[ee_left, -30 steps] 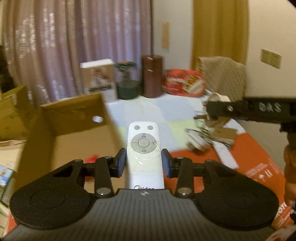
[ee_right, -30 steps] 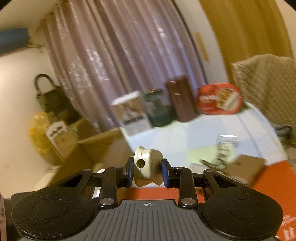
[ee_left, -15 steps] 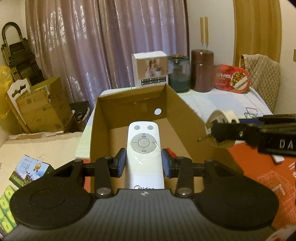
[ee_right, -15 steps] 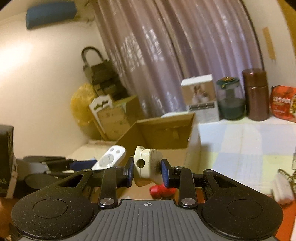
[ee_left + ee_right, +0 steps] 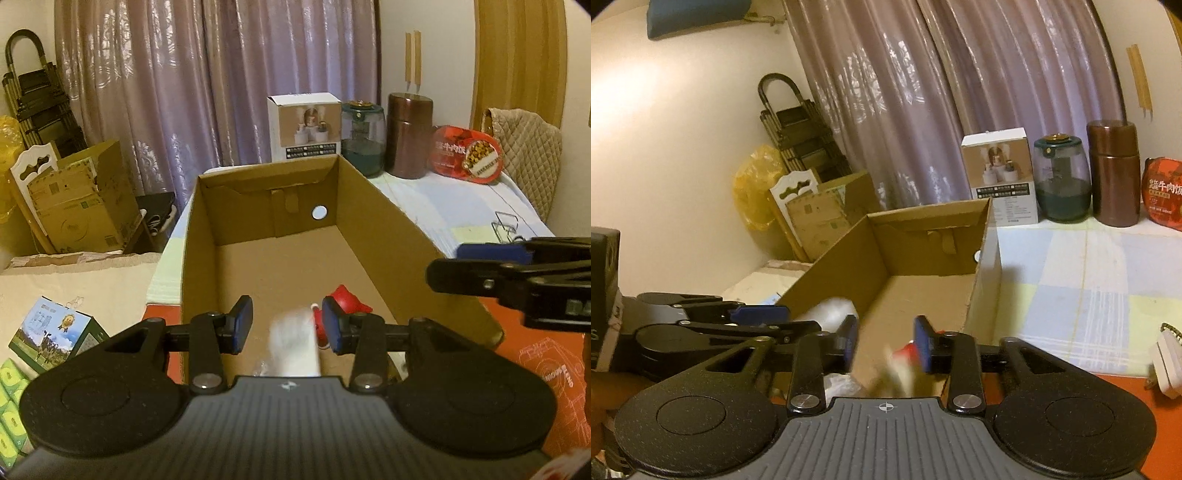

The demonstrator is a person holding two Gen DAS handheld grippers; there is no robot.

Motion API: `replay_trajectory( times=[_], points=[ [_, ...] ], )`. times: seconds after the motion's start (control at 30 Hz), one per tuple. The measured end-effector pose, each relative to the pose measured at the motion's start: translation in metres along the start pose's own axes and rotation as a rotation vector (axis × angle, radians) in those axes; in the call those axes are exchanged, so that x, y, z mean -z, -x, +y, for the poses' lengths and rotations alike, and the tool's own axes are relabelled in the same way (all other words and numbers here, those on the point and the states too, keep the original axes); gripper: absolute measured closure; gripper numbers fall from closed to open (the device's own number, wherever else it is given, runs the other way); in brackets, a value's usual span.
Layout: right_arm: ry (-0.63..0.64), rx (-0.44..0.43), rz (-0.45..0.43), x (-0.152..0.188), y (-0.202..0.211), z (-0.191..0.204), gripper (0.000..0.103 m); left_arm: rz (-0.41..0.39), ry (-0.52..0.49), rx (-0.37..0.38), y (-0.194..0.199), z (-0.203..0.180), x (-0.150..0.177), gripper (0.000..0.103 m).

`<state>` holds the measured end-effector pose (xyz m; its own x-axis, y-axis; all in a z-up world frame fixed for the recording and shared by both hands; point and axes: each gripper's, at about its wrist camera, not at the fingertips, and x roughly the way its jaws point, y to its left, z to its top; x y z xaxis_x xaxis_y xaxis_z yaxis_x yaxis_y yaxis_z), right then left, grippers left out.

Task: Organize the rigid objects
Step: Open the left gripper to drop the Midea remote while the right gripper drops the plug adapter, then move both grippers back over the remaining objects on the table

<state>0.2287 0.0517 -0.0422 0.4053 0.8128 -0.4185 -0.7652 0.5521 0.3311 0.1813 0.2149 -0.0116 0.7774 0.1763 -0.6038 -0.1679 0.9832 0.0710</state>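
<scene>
An open cardboard box (image 5: 373, 206) lies below both grippers. My left gripper (image 5: 288, 325) hangs over its near end, jaws apart. The white remote (image 5: 295, 350) is a blur below them, and neither pad touches it. A red object (image 5: 347, 299) lies on the box floor beside the right pad. My right gripper (image 5: 886, 343) is over the same box, its jaws opening. The cream plug (image 5: 894, 373) is a blur under them, free of the pads. The right gripper's fingers (image 5: 443, 273) reach in from the right in the left wrist view.
At the back of the table stand a white carton (image 5: 304, 127), a green jar (image 5: 362, 140), a brown canister (image 5: 408, 134) and a red tin (image 5: 467, 155). A white charger (image 5: 1167, 362) lies on the right. Cardboard boxes (image 5: 81, 199) and small cartons (image 5: 51, 336) sit left.
Both grippers swung left over the cardboard box. The left jaws let go of the remote and the right jaws opened off the cream plug; both objects now drop, blurred.
</scene>
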Motion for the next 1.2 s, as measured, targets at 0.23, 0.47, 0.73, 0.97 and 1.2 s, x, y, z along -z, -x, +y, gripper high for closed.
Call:
replay_trajectory(
  times=[0.23, 0.47, 0.73, 0.97, 1.2],
  points=[
    [0.017, 0.117, -0.100, -0.004, 0.030, -0.009, 0.049, -0.018, 0.030, -0.018, 0.009, 0.007, -0.003, 0.067],
    [-0.120, 0.189, -0.034, 0.016, 0.037, -0.046, 0.049, -0.009, 0.056, 0.002, 0.018, 0.006, 0.002, 0.067],
    [-0.127, 0.311, -0.012, 0.040, 0.075, -0.062, 0.049, -0.052, 0.029, 0.097, 0.036, -0.030, -0.008, 0.067],
    [-0.171, 0.446, -0.005, 0.066, 0.133, -0.092, 0.049, -0.080, -0.037, 0.249, 0.048, -0.099, -0.016, 0.065],
    [-0.231, 0.550, -0.022, 0.086, 0.183, -0.126, 0.048, -0.057, -0.124, 0.340, 0.032, -0.172, -0.006, 0.063]
  ],
)
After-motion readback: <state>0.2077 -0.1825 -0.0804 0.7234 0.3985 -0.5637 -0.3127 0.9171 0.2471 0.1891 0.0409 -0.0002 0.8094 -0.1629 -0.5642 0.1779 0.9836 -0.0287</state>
